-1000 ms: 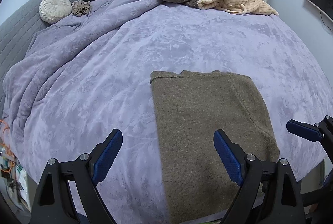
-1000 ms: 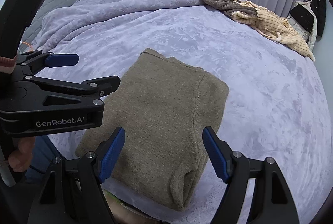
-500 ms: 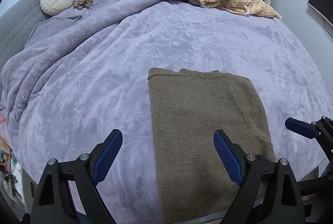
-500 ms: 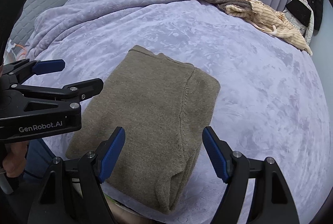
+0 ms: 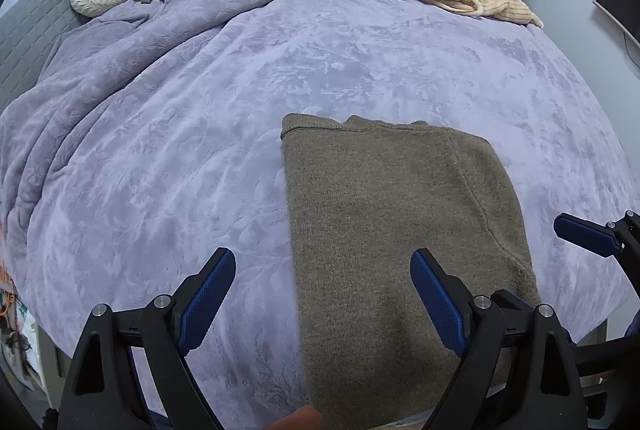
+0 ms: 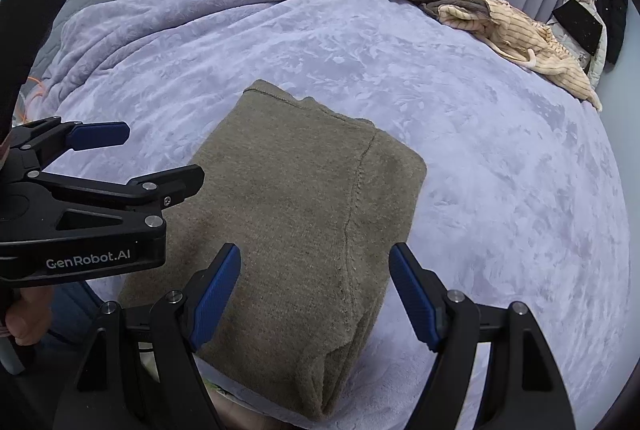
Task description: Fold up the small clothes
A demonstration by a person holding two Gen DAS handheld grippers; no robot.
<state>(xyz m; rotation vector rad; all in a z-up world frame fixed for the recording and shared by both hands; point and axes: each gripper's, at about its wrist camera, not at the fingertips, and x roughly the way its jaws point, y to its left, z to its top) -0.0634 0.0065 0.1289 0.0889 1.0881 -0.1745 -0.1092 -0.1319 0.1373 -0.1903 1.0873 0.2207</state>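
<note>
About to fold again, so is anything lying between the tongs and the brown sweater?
Nothing visible. Both left tongs and right tongs hang open right over the sweater, with only bare blanket around it.

Folded olive sweater (image 6: 296, 222) on lavender blanket (image 6: 500, 190), beneath wide-spread right claw (image 6: 316, 286).

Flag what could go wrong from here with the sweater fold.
1. The sweater lies at the near edge of the bed, part overhanging; a tug toward the person may slide it off.
2. Both grippers, left and right, are open above it; closing on thick layers may grab only the top one and undo the fold.
3. The grippers hover close together and could collide.
</note>
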